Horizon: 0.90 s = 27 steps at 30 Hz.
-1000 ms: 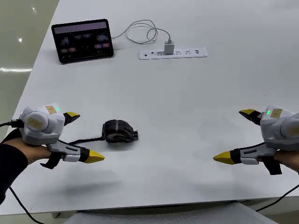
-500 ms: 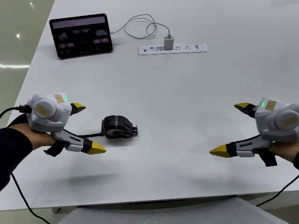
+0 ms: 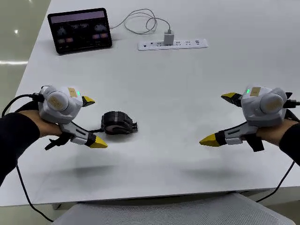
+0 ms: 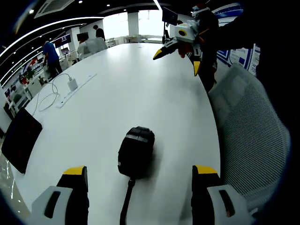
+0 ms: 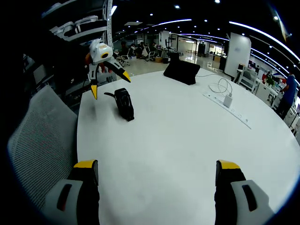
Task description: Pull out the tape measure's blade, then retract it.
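We are seeing the left gripper released, its yellow-tipped jaws standing wide apart with nothing between them. It is hovering low over the white table, held in the person's left hand. The tape measure is lying on the table just beside this gripper, right ahead of the open jaws in the left gripper view and not touching either one. It is black and sitting near the table's front left part, with the blade not yet pulled out. Its black strap is trailing back along the table toward the left gripper.

We are seeing the right gripper released too, jaws spread and empty, held above the table on the right, well apart from the tape measure. The two grippers are pointing at each other across the table, and each is appearing in the other's gripper view.

Further out, a tablet is leaning at the far left of the table with its screen lit. A white power strip is lying beside it with a charger plugged in, and a white cable is looping from there to the tablet. A mesh chair is sitting at the near edge.
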Motion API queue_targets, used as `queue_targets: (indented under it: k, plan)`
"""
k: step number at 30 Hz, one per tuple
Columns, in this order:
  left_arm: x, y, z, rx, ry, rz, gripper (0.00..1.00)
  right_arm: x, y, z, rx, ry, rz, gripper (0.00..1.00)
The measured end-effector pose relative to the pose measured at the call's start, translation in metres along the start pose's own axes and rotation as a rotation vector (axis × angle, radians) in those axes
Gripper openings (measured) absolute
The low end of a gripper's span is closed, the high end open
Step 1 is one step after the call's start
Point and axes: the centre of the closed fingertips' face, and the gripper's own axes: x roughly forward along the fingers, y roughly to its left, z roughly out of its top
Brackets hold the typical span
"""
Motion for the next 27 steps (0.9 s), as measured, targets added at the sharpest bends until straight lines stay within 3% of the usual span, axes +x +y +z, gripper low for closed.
queue_targets:
  k: [6, 10, 27]
  plan:
    - [0.004, 0.002, 0.003, 0.024, 0.015, -0.011, 0.83, 0.013, 0.005, 0.005, -0.053, 0.016, 0.033, 1.0]
    - [0.007, 0.006, 0.003, 0.101, 0.049, -0.01, 0.74, 0.022, 0.008, 0.011, -0.034, 0.0, 0.06, 1.0]
    - [0.023, 0.004, 0.01, 0.103, 0.076, -0.062, 0.69, 0.05, 0.02, 0.026, -0.079, -0.032, 0.095, 0.97]
